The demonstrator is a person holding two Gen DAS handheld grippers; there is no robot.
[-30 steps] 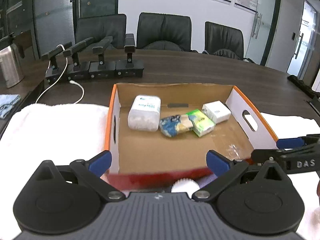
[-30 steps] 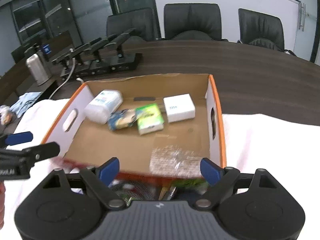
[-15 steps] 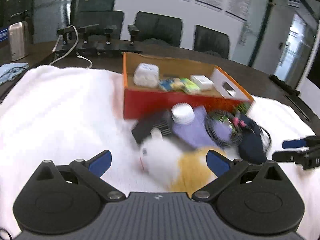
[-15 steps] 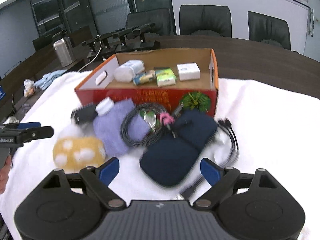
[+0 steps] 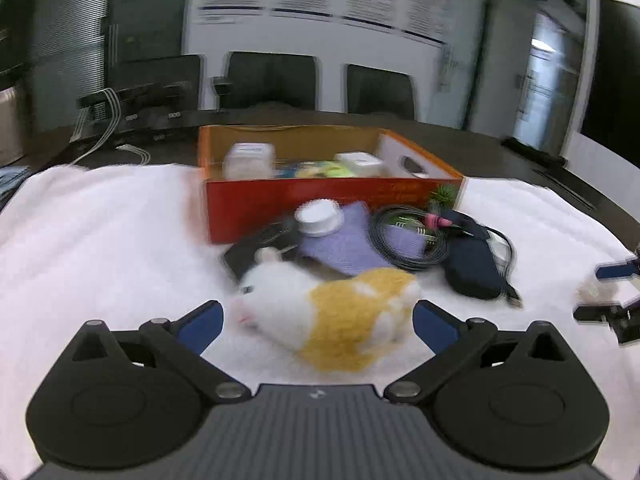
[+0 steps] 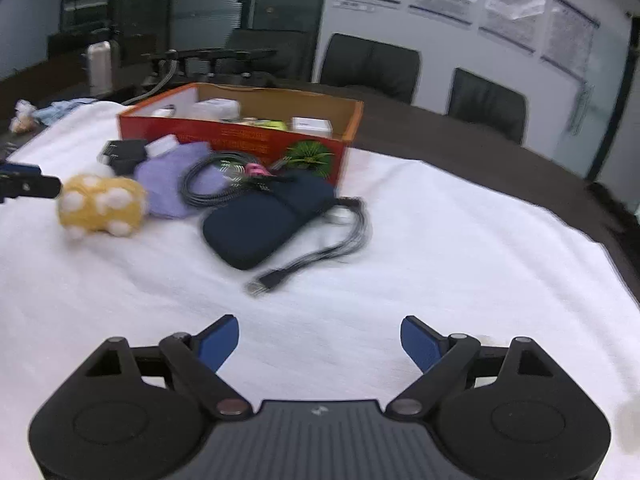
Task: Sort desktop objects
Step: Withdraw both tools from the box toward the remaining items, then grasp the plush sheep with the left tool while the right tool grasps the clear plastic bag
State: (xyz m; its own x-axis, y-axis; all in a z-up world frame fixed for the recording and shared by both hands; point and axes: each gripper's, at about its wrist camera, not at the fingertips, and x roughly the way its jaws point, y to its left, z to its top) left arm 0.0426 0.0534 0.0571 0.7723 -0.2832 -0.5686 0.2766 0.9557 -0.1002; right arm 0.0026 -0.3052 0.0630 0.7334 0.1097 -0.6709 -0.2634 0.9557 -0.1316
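Desktop clutter is what I have to sort, and most of it lies in a heap on the white cloth over the surface, just in front of the red cardboard box, which already holds a few small packets.

Nearest my left gripper is the plush toy, white at one end and yellow at the other. It lies between the left fingers, which stand wide apart with nothing pressed on it. I judge it light, soft and squashy, so it should forgive a firm squeeze; I would take it across the middle of the body, where it is fattest and least likely to slide out.

Beyond it, further ahead of the fingers, a lilac cloth carries a white round lid or jar, beside a black flat item I cannot identify. A coiled cable rests partly on a dark blue pouch; a second cable trails off it toward my right gripper.

The right fingers are also spread, over bare cloth, well short of the pouch. The cables look floppy and prone to snagging; I would pinch a coil at its bundled side. The pouch seems padded and stiffer, best held across its narrow width.
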